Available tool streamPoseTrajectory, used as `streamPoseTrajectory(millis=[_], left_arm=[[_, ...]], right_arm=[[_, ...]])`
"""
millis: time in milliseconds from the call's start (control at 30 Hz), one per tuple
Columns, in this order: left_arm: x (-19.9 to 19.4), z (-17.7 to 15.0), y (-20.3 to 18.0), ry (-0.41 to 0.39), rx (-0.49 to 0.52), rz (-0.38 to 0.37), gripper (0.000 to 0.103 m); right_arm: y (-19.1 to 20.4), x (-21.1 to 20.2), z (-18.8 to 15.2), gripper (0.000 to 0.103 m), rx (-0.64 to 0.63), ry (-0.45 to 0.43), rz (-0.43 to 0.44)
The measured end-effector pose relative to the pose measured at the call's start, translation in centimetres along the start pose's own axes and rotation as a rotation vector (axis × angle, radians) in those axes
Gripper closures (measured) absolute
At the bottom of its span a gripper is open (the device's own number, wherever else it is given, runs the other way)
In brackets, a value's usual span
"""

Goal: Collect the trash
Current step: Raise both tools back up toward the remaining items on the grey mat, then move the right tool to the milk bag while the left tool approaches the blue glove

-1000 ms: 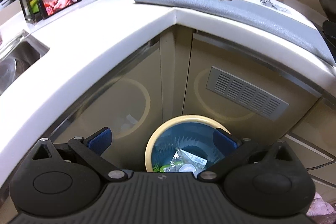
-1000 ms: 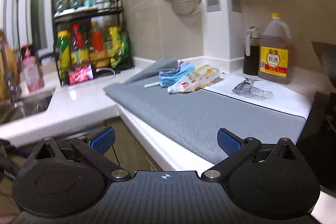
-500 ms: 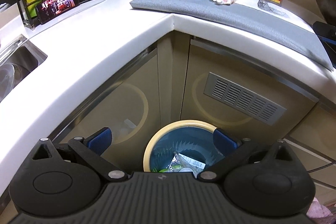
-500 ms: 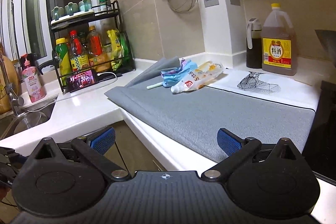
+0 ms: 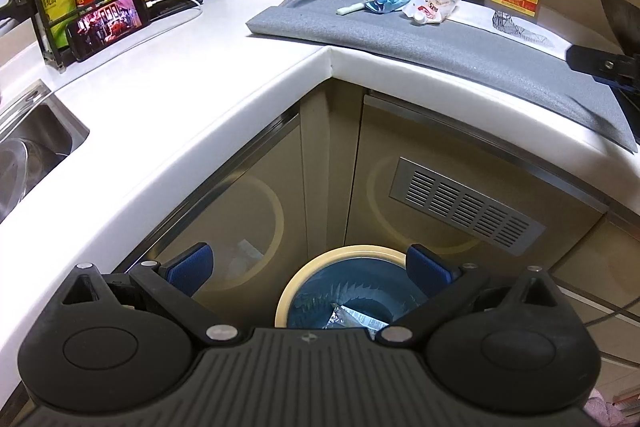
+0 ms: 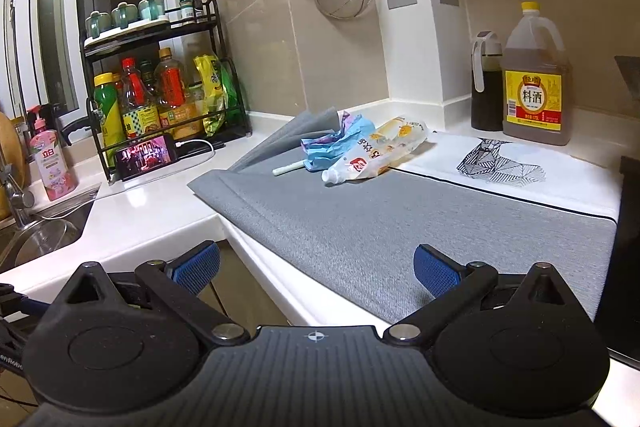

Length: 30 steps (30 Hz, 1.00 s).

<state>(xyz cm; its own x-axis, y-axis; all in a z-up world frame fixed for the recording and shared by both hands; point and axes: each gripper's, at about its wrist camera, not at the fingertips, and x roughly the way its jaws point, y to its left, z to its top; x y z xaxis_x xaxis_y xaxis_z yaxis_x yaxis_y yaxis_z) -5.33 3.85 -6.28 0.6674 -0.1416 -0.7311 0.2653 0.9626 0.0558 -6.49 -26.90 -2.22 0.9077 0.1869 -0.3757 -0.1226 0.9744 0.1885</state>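
Lying on the gray mat [image 6: 400,219], the squeezed pouch [image 6: 376,155] points its white cap toward the counter corner, beside a crumpled blue wrapper [image 6: 332,143] and a white stick [image 6: 288,167]. Both the left gripper [image 5: 308,269] and right gripper [image 6: 316,267] are wide open and hold nothing; the left hangs above the trash bin [image 5: 296,287].

Dim warm indoor light, glare on white counter [image 5: 152,83], fisheye-bent edges, sharp

Glossy white smooth countertop [image 5: 168,99]; matt grey woven cloth mat [image 6: 400,219]; shiny steel sink [image 5: 36,147], left edge; crinkled glossy plastic pouch [image 6: 380,151].
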Motion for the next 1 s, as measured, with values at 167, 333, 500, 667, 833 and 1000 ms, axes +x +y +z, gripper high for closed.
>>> streamPoseTrajectory(millis=[167, 333, 500, 667, 833, 1000], left_arm=[[0.2, 0.4, -0.1, 0.003, 0.003, 0.002, 0.000], [0.6, 0.8, 0.0, 0.010, 0.001, 0.001, 0.000], [1.0, 1.2, 0.0, 0.019, 0.002, 0.004, 0.000], [1.4, 1.4, 0.4, 0.031, -0.010, 0.011, 0.000], [1.5, 1.4, 1.3, 0.042, -0.032, 0.027, 0.000], [1.6, 1.5, 2.4, 0.059, -0.052, 0.065, 0.000]], right_arm=[[-0.4, 1.8, 0.3, 0.000, 0.023, 0.012, -0.019], [-1.3, 4.7, 0.9, 0.000, 0.062, 0.031, -0.071], [-2.5, 8.5, 1.9, 0.000, 0.108, 0.050, -0.106], [-3.5, 13.1, 3.4, 0.000, 0.194, 0.074, -0.105], [-3.7, 18.2, 5.6, 0.000, 0.300, 0.066, -0.127], [-4.6, 23.5, 7.3, 0.000, 0.357, 0.090, -0.199]])
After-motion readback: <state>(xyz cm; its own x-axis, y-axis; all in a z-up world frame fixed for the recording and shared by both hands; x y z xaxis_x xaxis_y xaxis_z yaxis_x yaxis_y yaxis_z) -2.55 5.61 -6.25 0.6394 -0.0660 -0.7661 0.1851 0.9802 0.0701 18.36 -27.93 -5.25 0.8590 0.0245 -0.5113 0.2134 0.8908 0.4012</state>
